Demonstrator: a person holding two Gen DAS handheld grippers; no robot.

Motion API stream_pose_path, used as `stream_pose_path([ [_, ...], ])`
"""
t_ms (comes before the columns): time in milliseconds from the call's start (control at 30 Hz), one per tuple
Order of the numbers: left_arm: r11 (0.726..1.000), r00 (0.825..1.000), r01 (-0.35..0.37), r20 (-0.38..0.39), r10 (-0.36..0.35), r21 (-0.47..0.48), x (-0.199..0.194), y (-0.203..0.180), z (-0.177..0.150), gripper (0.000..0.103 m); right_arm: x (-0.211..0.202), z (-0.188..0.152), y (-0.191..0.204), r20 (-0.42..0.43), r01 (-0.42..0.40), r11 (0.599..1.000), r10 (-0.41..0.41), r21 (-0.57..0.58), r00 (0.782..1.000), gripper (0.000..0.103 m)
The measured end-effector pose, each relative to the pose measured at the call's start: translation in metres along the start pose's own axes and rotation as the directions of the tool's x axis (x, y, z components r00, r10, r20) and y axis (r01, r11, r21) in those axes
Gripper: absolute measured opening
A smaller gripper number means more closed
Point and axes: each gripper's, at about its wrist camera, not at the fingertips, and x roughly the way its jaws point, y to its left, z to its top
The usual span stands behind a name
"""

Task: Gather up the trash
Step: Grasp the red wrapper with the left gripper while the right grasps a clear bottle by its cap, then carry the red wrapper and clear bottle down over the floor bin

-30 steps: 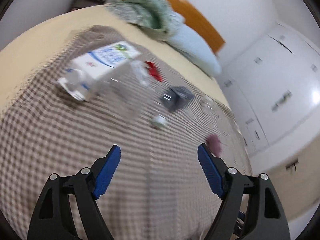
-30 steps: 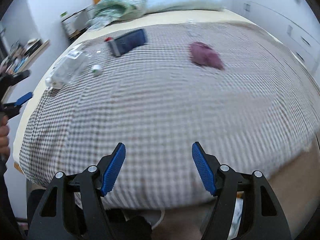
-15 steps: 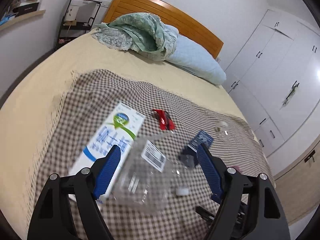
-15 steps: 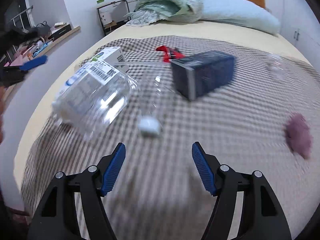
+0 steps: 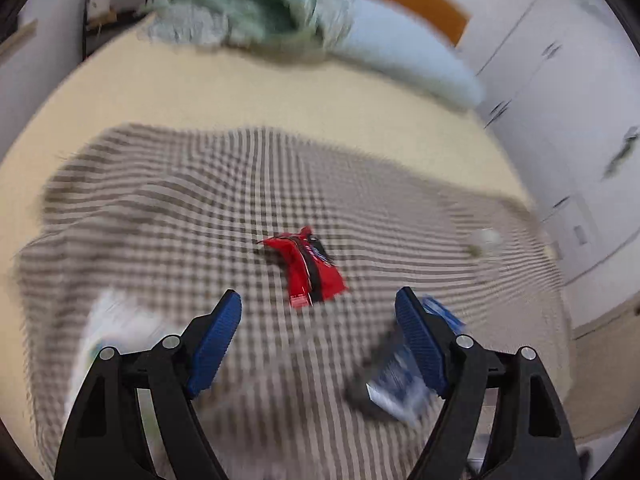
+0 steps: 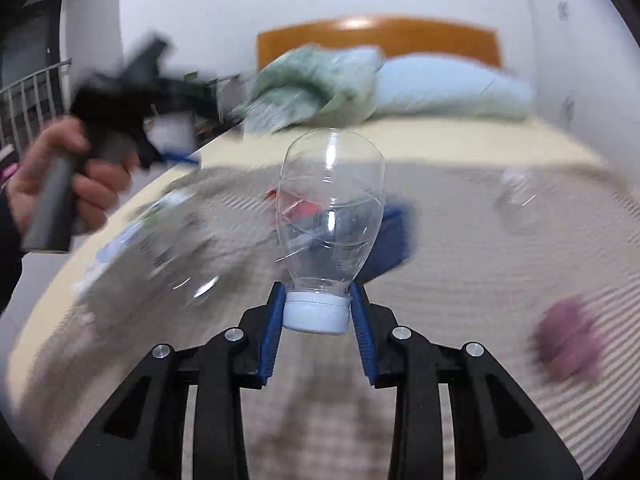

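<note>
My right gripper (image 6: pixel 316 300) has its jaws closing on the white cap (image 6: pixel 314 314) of a clear plastic bottle (image 6: pixel 330 208); the pads press on the cap and the bottle sticks up and forward from them. In the left wrist view a red wrapper (image 5: pixel 310 268) lies on the checked blanket (image 5: pixel 180 208), just ahead of my open left gripper (image 5: pixel 318 296). Nothing is between its fingers. A dark blue box (image 5: pixel 394 380) lies by its right finger and a blurred white carton (image 5: pixel 116 332) by its left. A hand (image 6: pixel 60 160) holds the left gripper (image 6: pixel 132 92) at the far left.
A purple scrap (image 6: pixel 568 340) lies on the blanket at the right and a small clear plastic piece (image 6: pixel 516 192) farther back. A green quilt (image 5: pixel 248 12) and a pale blue pillow (image 5: pixel 400 60) lie at the wooden headboard (image 6: pixel 380 36). White wardrobes (image 5: pixel 580 100) stand to the right.
My right gripper has closed on the bottle's cap and now carries the bottle. My left gripper has swept over the bottle and carton to the red wrapper.
</note>
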Motion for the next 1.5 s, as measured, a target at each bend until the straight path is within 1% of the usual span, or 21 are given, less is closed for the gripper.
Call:
stream_pose_path([
  [67,0.995,0.994,-0.083,-0.077,0.079,-0.052,0.05,-0.002,0.019,0.076,0.009,-0.002,-0.037,0.001,0.011,0.999,-0.011,0.047,1.0,0.033],
  [167,0.984,0.979,-0.155,-0.149,0.14,-0.092,0.096,-0.001,0.037,0.076,0.017,-0.012,-0.058,0.012,0.027,0.996,-0.028,0.082,1.0,0.033],
  [200,0.973,0.967,-0.204,-0.176,0.183,-0.11,0.112,0.0,0.043,0.073,0.019,-0.017,-0.065,0.015,0.018,0.994,-0.02,0.109,1.0,0.033],
  [233,0.968,0.966,-0.21,-0.183,0.184,-0.135,0.118,0.001,0.044,0.067,0.021,-0.021,-0.069,0.009,0.0,0.991,-0.001,0.133,1.0,0.033],
  [267,0.97,0.97,-0.188,-0.181,0.159,-0.155,0.121,0.001,0.045,0.052,0.023,-0.023,-0.072,0.002,-0.011,0.989,0.011,0.146,1.0,0.033],
  [300,0.975,0.974,-0.156,-0.186,0.126,-0.157,0.124,-0.002,0.043,0.028,0.021,-0.024,-0.074,0.008,-0.02,0.987,0.019,0.159,1.0,0.033],
  [333,0.982,0.976,-0.132,-0.193,0.105,-0.134,0.125,-0.007,0.04,0.015,0.024,-0.021,-0.08,0.015,-0.027,0.986,0.025,0.164,1.0,0.033],
  [367,0.986,0.975,-0.128,-0.194,0.106,-0.104,0.124,-0.012,0.037,0.012,0.021,-0.021,-0.081,0.025,-0.031,0.986,0.028,0.166,0.999,0.033],
  [400,0.989,0.98,-0.128,-0.162,0.114,-0.08,0.114,-0.018,0.032,0.01,0.022,-0.02,-0.082,0.024,-0.026,0.986,0.023,0.166,0.999,0.033],
  [467,0.993,0.989,-0.096,-0.123,0.087,-0.065,0.092,-0.025,0.026,0.008,0.02,-0.019,-0.085,0.019,-0.03,0.985,0.027,0.172,0.999,0.033],
  [533,0.994,0.991,-0.096,-0.094,0.091,-0.048,0.065,-0.033,0.02,0.006,0.02,-0.016,-0.084,-0.001,-0.019,0.985,0.02,0.173,1.0,0.033],
  [667,0.997,0.997,-0.073,-0.013,0.073,-0.004,-0.023,-0.055,0.01,0.006,-0.002,-0.002,-0.078,-0.022,-0.021,0.985,0.025,0.174,0.999,0.033],
  [733,0.998,0.998,-0.053,0.038,0.052,0.018,-0.08,-0.068,-0.004,0.006,-0.034,0.006,-0.072,-0.02,-0.016,0.987,0.019,0.161,1.0,0.033],
  [800,0.998,0.996,-0.027,0.081,0.022,0.052,-0.135,-0.087,-0.031,0.006,-0.067,0.009,-0.066,-0.02,-0.022,0.989,0.025,0.147,0.999,0.033],
  [867,0.997,0.995,0.0,0.095,-0.008,0.075,-0.172,-0.098,-0.056,0.006,-0.104,0.008,-0.06,-0.021,-0.001,0.993,0.003,0.122,1.0,0.033],
  [933,0.993,0.994,0.055,0.091,-0.065,0.106,-0.213,-0.114,-0.097,0.006,-0.147,0.002,-0.059,-0.025,0.001,0.993,0.002,0.12,1.0,0.033],
  [1000,0.985,0.99,0.098,0.088,-0.111,0.143,-0.242,-0.132,-0.141,0.006,-0.187,-0.01,-0.063,-0.031,0.029,0.992,-0.025,0.123,0.999,0.033],
  [1133,0.967,0.978,0.175,0.077,-0.192,0.186,-0.28,-0.154,-0.218,0.006,-0.268,-0.046,-0.085,-0.053,0.108,0.982,-0.101,0.155,0.993,0.033],
  [1267,0.942,0.964,0.249,0.038,-0.263,0.224,-0.3,-0.181,-0.286,0.006,-0.343,-0.094,-0.113,-0.096,0.208,0.958,-0.192,0.196,0.977,0.033],
  [1367,0.909,0.952,0.294,-0.003,-0.307,0.297,-0.302,-0.211,-0.349,0.006,-0.374,-0.134,-0.134,-0.152,0.27,0.937,-0.24,0.221,0.959,0.033],
  [1500,0.864,0.929,0.367,-0.095,-0.357,0.344,-0.283,-0.243,-0.422,0.006,-0.395,-0.215,-0.166,-0.303,0.354,0.898,-0.273,0.259,0.913,0.033],
])
